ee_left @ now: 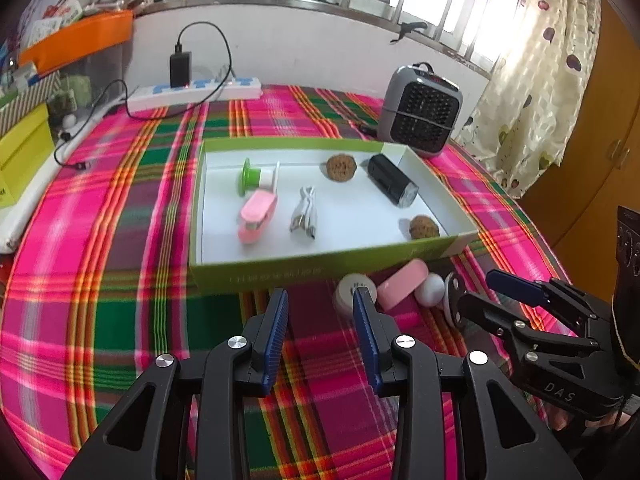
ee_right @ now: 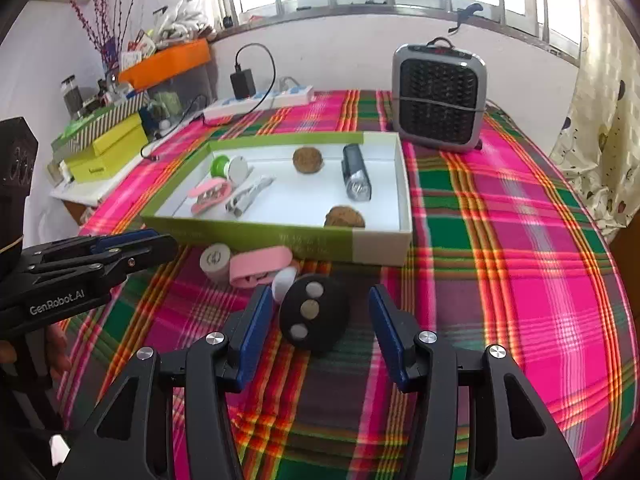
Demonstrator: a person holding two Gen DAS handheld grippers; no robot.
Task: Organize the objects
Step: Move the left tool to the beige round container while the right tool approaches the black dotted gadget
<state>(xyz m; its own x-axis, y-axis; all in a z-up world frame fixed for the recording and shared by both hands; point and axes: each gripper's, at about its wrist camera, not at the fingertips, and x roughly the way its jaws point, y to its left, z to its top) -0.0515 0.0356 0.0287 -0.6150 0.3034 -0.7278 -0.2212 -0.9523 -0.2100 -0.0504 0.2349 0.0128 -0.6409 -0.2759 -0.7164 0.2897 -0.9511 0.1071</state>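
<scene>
Tray half filled, four small things waiting on the cloth

The green tray (ee_right: 256, 236) sits mid-table; I should straddle the black disc (ee_right: 314, 316) squarely before closing my right gripper (ee_right: 316, 320), whose jaws stand wide and empty around it. My left gripper (ee_left: 320, 312) is half open, empty. Only the right view shows the disc's three buttons.

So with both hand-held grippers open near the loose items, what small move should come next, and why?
Probably ease the right hand-held gripper forward around the round black disc with three pale buttons and close. The disc lies on the plaid cloth outside the green-sided white tray, already between the open pads, untouched.
</scene>
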